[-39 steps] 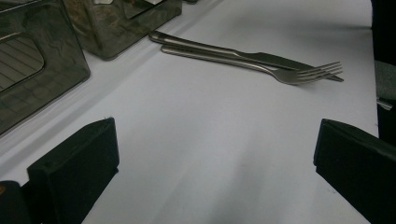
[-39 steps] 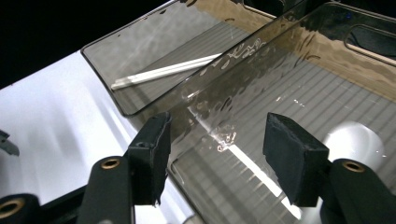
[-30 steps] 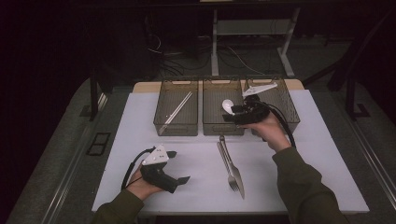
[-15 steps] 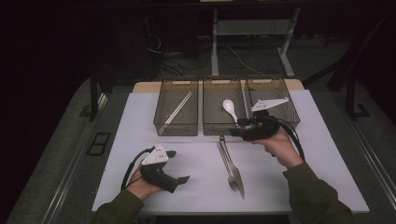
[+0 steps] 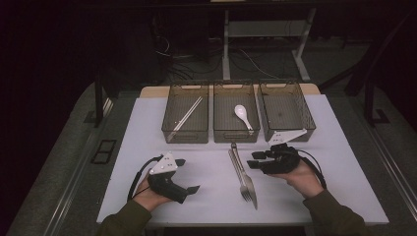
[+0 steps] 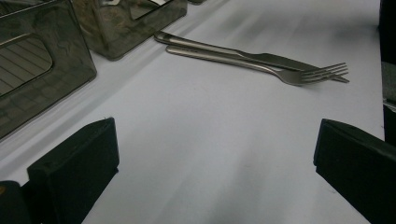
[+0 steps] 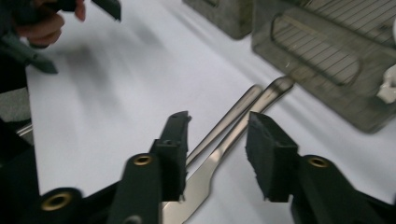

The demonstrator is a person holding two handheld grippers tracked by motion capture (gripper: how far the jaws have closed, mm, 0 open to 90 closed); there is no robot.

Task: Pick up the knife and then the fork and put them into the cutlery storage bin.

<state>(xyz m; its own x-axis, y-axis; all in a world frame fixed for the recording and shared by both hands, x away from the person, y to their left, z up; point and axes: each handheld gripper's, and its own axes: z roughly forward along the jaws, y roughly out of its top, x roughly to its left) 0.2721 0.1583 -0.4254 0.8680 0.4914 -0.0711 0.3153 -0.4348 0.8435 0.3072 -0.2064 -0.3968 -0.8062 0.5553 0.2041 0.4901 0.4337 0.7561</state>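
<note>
- High view: the right gripper's (image 5: pixel 253 160) fingers have just been narrowing, still unpinched, just right of the fork (image 5: pixel 247 189) and table knife (image 5: pixel 237 164) lying mid-bench, near the bins.
- Left gripper view: the left gripper's fingers (image 6: pixel 74 170) are spread wide and empty.
- Right gripper view: fingers (image 7: pixel 271 156) straddle both handles; shift to take one piece only.

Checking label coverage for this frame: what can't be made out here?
- Knife: its blade runs under the right gripper in the right gripper view; in the high view it lies tight against the fork, edges too small to separate.
- Right bin: the grey plate covers its near wall in the high view; contents too dark to tell.
- Spoon: cut off by the right edge, blurred.
- Left gripper: jaws cut off by the bottom edge.
</note>
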